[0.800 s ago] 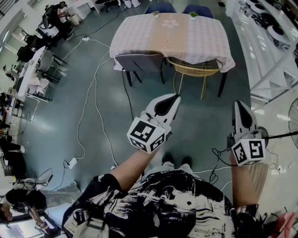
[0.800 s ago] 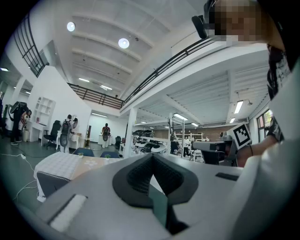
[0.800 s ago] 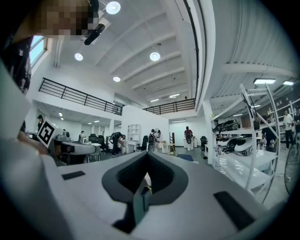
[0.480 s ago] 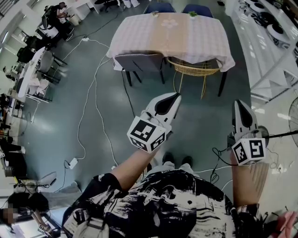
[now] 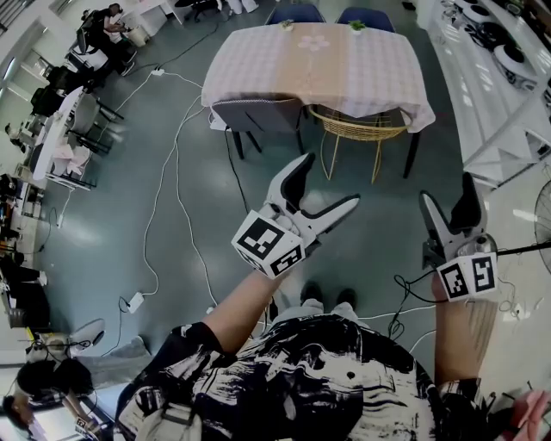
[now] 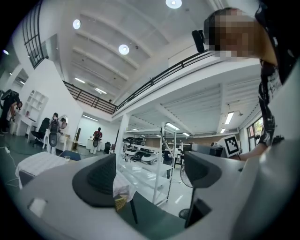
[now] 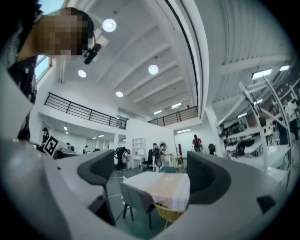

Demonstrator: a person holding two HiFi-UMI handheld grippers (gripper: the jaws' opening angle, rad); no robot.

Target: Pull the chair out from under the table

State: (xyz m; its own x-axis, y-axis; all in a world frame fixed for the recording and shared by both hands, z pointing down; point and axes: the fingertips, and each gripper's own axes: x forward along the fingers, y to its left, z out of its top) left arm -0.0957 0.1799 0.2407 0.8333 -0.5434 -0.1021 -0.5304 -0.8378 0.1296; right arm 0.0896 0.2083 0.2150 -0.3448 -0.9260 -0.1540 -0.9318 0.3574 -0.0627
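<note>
The table [image 5: 318, 69] with a pale checked cloth stands far ahead on the floor. A grey chair [image 5: 256, 114] and a yellow wire chair [image 5: 357, 129] are tucked under its near side. My left gripper [image 5: 330, 181] and right gripper [image 5: 448, 191] are held in the air well short of the chairs, both open and empty. Between the right gripper's jaws [image 7: 154, 173] I see the table [image 7: 161, 183], the grey chair [image 7: 136, 199] and the yellow chair [image 7: 168, 213] in the distance. The left gripper [image 6: 150, 176] faces the white shelving, with the table's corner [image 6: 40, 164] at its left.
White cables [image 5: 164, 198] and a power strip [image 5: 133, 301] trail over the floor at left. White shelving [image 5: 499, 103] lines the right side, with a fan [image 5: 542, 215] beside it. Desks with seated people [image 5: 69, 129] fill the far left. Two blue chairs [image 5: 331, 15] stand behind the table.
The jaws of both grippers, shut in the earlier frames, now stand spread open. The hands have stayed in about the same place.
</note>
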